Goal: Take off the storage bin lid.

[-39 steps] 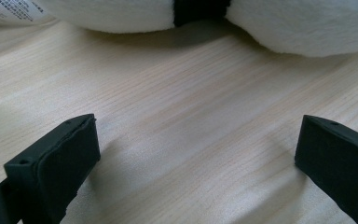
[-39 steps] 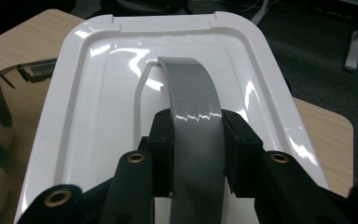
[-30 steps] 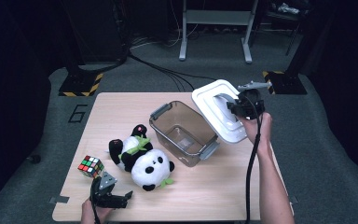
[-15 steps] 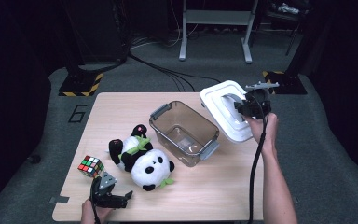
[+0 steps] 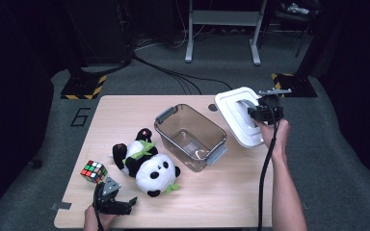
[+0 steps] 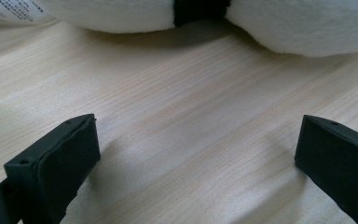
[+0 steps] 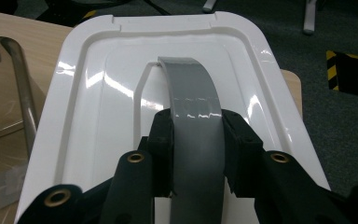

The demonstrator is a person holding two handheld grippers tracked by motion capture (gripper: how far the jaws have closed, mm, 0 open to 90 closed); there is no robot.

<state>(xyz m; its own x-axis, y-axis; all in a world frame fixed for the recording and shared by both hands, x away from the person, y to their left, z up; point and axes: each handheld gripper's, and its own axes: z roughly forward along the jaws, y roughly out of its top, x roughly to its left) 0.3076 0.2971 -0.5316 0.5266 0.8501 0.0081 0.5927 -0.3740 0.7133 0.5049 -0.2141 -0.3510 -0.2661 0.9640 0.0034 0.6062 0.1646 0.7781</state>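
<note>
The right tool (image 7: 196, 154) is pinching the lid's (image 7: 98, 121) grey handle (image 7: 193, 116), probably tilting it clear of the box (image 5: 190, 136) at frame centre. The left tool (image 5: 113, 204), jaws spread, is idling lower left near the panda (image 5: 149, 163), leaving the table (image 5: 221, 192) free.

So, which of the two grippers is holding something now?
The right gripper: its jaws are shut on the grey handle strip of the white plastic lid. The left gripper is open over bare wooden table.
</note>
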